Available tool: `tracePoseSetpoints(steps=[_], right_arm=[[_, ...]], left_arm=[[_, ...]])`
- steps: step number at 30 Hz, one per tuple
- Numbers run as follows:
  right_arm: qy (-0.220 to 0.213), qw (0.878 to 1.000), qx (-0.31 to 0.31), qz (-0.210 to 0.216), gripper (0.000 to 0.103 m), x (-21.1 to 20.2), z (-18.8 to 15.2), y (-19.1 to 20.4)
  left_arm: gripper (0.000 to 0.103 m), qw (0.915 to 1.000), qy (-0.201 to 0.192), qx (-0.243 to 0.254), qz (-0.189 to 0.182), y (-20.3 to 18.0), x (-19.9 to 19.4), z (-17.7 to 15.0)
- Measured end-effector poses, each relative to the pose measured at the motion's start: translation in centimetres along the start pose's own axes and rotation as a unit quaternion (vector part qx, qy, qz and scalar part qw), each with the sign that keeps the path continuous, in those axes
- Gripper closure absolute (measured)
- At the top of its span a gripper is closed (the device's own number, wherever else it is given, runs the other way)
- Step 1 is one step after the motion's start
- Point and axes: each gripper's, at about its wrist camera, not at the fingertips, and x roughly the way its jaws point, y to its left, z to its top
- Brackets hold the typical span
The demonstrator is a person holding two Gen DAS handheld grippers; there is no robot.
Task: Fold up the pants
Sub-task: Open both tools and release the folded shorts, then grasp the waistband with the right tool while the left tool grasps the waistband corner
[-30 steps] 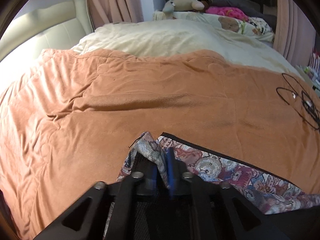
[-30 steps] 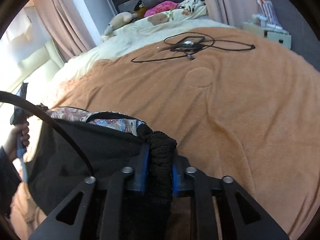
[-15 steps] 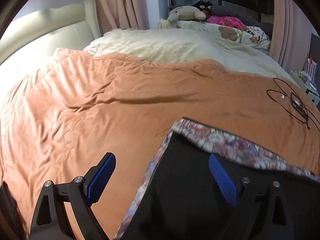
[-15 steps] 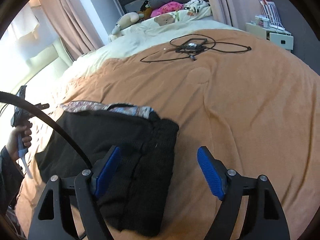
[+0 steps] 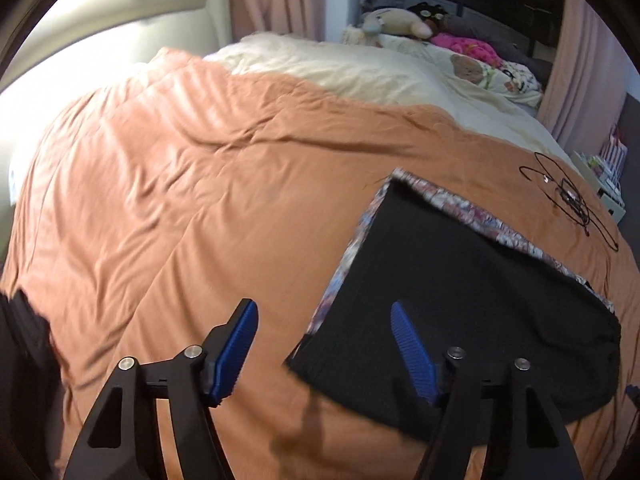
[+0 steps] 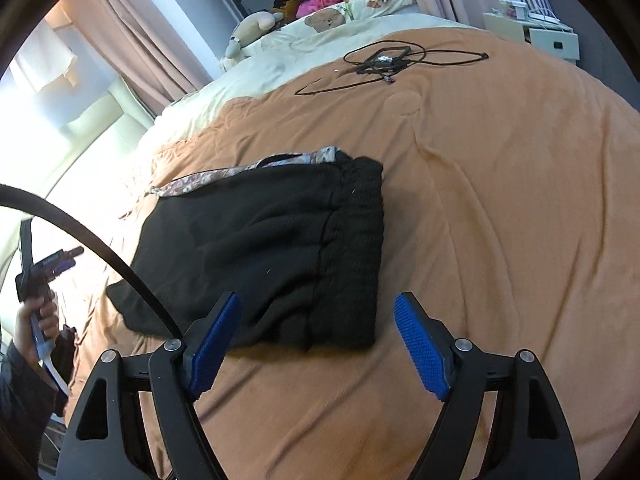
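Observation:
The pants [image 6: 272, 252] lie folded in a flat rectangle on the orange blanket [image 6: 500, 200], black inside out with a patterned edge along the far side. They also show in the left wrist view [image 5: 460, 280]. My left gripper [image 5: 324, 348] is open and empty, held above the pants' near left corner. My right gripper [image 6: 316, 340] is open and empty, just short of the black waistband [image 6: 352, 248] end. The left gripper also shows in the right wrist view [image 6: 48, 264], held in a hand at the far left.
A tangle of black cable [image 6: 384, 62] lies on the blanket beyond the pants, also in the left wrist view [image 5: 568, 196]. A cream duvet [image 5: 360, 72], stuffed toys [image 5: 392, 24] and pillows lie at the far end. A white bedside unit [image 6: 536, 32] stands at the right.
Both grippers let go of the pants about half a second ago and have since pulled back and up. The pants now lie flat and folded on the blanket.

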Motion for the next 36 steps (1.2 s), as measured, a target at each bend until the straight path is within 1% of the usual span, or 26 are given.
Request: tracePoseSetpoints(steps=[5,8,11,12,13,15,18,20,22,25,27,28,30,31,32,33,35,36], right_arm=[[-0.001,1.0,0.018,0.013,0.025,-0.9,-1.0,0.2],[0.002,0.999,0.03,0.019,0.025,-1.3,-1.5,0.1],[-0.006,0.999,0.034,0.006,0.025,-1.8,-2.5,0.5],[-0.006,0.999,0.034,0.011,0.025,-1.9,-2.8,0.7],[-0.002,0.999,0.036,0.019,0.025,-1.8,-3.1,0.8],[0.009,0.999,0.045,0.021,0.025,-1.4,-3.7,0.6],[0.017,0.997,0.063,0.028,0.025,-0.8,-4.2,0.4],[0.021,0.997,0.066,0.037,0.025,-0.4,-4.3,0.5],[0.023,0.997,0.066,0.041,0.025,0.3,-4.2,0.6],[0.034,0.995,0.079,0.047,0.025,1.5,-4.0,0.0],[0.037,0.994,0.089,0.043,0.03,2.4,-3.7,-0.4],[0.039,0.994,0.092,0.043,0.036,2.9,-3.5,-0.6],[0.04,0.993,0.102,0.044,0.04,3.5,-3.1,-1.0],[0.038,0.993,0.107,0.043,0.044,3.6,-2.9,-1.2],[0.036,0.992,0.11,0.041,0.05,3.6,-2.7,-1.4],[0.032,0.993,0.109,0.04,0.053,3.6,-2.5,-1.5],[0.026,0.993,0.107,0.038,0.065,3.5,-2.3,-1.4],[0.025,0.993,0.105,0.04,0.068,3.4,-2.3,-1.4]], left_arm=[[0.033,0.9997,-0.004,-0.025,0.006,2.2,-2.1,-2.6],[0.033,0.9987,-0.004,-0.05,0.007,3.3,-3.1,-4.1],[0.033,0.9979,0.005,-0.065,0.0,3.8,-3.3,-6.1],[0.033,0.9977,0.006,-0.068,-0.004,3.9,-3.4,-6.6],[0.033,0.9976,0.007,-0.069,-0.009,3.9,-3.3,-7.2],[0.033,0.9972,0.015,-0.071,-0.018,4.0,-2.8,-8.3],[0.033,0.9955,0.027,-0.086,-0.028,4.3,-1.6,-9.4],[0.04,0.9946,0.033,-0.092,-0.034,4.4,-0.9,-9.8],[0.041,0.9938,0.037,-0.096,-0.042,4.5,-0.2,-10.1],[0.047,0.9922,0.046,-0.103,-0.053,4.4,0.8,-10.0],[0.05,0.9896,0.058,-0.112,-0.069,4.4,1.9,-9.9],[0.05,0.9885,0.062,-0.115,-0.076,4.3,2.3,-9.9],[0.05,0.9869,0.067,-0.12,-0.085,4.2,3.0,-9.9],[0.05,0.9856,0.069,-0.125,-0.091,4.2,3.5,-9.8],[0.05,0.9844,0.071,-0.129,-0.096,4.1,3.9,-9.8],[0.05,0.9835,0.072,-0.132,-0.1,4.1,4.1,-9.8],[0.052,0.9803,0.076,-0.144,-0.111,4.1,4.7,-9.7],[0.053,0.9791,0.078,-0.147,-0.116,4.0,5.0,-9.7]])
